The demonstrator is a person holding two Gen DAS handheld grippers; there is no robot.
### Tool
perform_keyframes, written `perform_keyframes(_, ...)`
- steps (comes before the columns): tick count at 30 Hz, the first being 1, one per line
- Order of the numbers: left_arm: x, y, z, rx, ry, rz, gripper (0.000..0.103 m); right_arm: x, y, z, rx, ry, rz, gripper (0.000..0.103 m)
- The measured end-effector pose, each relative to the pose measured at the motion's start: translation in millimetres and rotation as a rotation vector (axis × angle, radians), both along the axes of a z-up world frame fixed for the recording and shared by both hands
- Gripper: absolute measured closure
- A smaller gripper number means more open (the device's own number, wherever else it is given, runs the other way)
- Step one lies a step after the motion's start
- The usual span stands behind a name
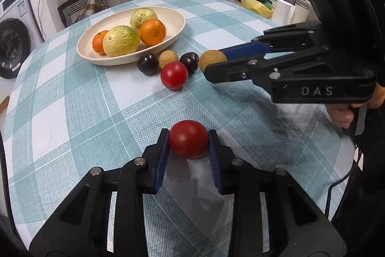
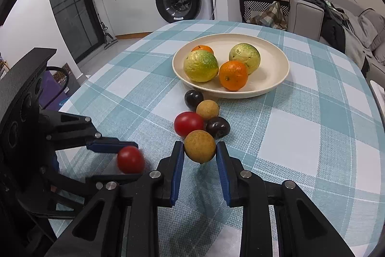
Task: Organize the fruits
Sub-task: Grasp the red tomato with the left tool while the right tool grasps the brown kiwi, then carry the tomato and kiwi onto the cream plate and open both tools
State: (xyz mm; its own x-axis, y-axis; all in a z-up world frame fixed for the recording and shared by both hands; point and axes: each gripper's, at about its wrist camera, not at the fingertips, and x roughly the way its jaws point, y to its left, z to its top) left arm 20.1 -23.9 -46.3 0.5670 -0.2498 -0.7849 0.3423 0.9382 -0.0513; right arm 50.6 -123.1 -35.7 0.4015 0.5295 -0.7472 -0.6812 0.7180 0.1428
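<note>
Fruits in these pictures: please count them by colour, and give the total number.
Orange: 2
Yellow-green: 2
Red: 2
Dark purple: 2
Tan-brown: 2
Total: 10

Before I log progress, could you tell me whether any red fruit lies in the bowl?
No, the bowl holds only oranges and green-yellow fruits.

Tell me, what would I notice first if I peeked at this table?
Probably the cream oval plate mid-table, piled with two oranges and two yellow-green guavas. Nearer, the left gripper pinches a shiny red tomato and the right gripper squeezes a round tan fruit.
</note>
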Motion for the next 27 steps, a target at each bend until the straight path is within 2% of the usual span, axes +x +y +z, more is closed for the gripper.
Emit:
perform_keyframes(11,0.7,15.4,13.4,-0.047,-0.051,0.052,0.075,-1.4,-2.0,4.7,0.022,-0.017,-0.007,0.075)
perform_keyframes(21,5.1,37.8,28.3,-0.119,-0.123,0.150,0.075,-4.3,-5.7,12.3,0.061,-0.048,-0.026,0.075)
perform_keyframes(27,11.6,51.1,35.2,-0.128,-0.159,0.208,0.075,-2.7,-6.6,15.7,0.084,-0.061,-0.046,0.075)
